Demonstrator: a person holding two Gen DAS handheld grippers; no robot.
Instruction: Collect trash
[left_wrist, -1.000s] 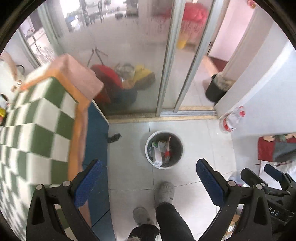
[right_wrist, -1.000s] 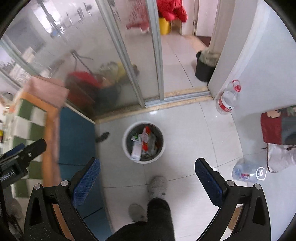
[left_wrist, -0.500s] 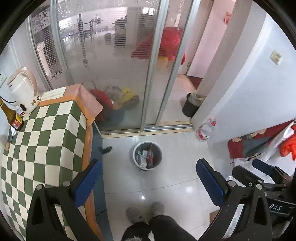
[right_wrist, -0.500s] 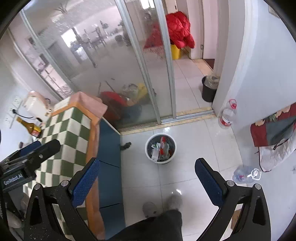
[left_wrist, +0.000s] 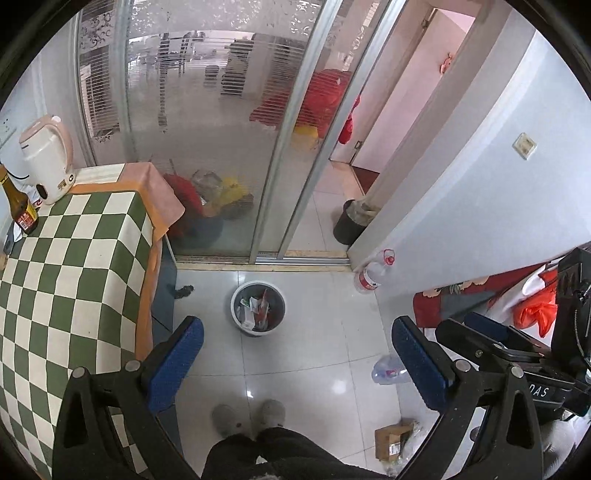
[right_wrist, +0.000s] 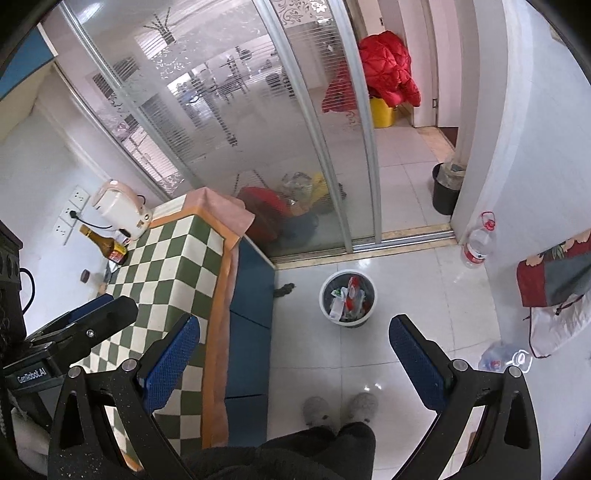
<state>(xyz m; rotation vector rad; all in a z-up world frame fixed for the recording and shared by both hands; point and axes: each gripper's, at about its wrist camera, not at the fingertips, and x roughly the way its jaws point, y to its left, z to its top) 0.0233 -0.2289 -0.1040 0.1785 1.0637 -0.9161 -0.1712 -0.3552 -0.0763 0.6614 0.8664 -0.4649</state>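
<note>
right tool (right_wrist: 293, 354) partly hides floor bottle (right_wrist: 496, 359).

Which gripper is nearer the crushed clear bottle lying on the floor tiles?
Right. The crushed bottle lies just beside the right gripper, off its right finger. The left gripper sits farther over toward the checkered table, with the right gripper between it and the bottle.
</note>
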